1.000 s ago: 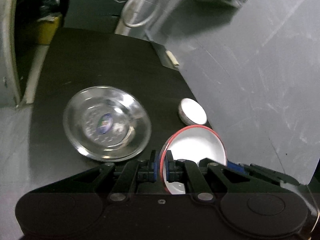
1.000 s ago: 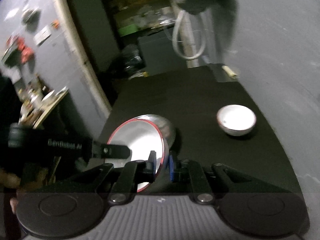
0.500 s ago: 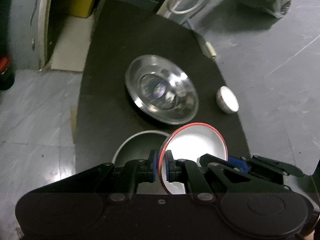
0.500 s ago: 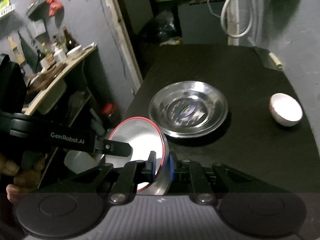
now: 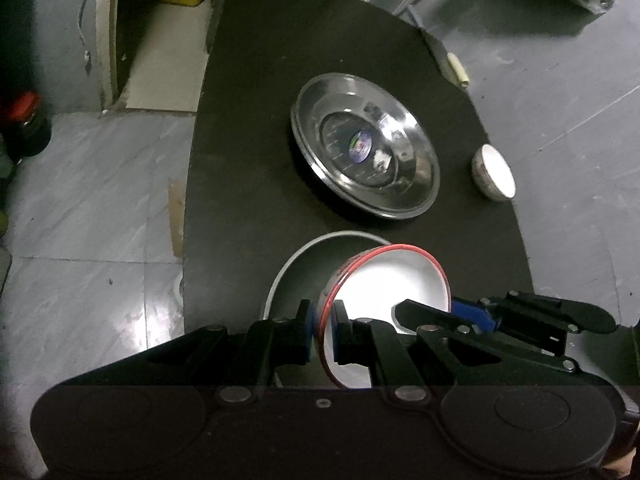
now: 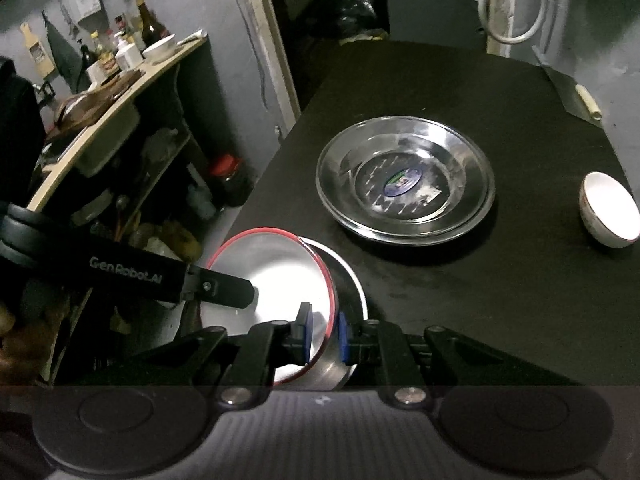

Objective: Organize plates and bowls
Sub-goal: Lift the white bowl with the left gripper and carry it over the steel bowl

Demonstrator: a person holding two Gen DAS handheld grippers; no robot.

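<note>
While both grippers, left (image 5: 323, 322) and right (image 6: 322, 330), clench jaws on the red-rimmed bowl (image 5: 384, 292) above a gray bowl (image 5: 296, 276) on the counter (image 6: 500, 92), "GenRobot.AI" reads on the left one.

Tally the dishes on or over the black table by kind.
White bowl with a red rim, held: 1
Shiny steel bowl under it: 1
Small white bowl: 1
Wide steel plate: 1
Total: 4
</note>
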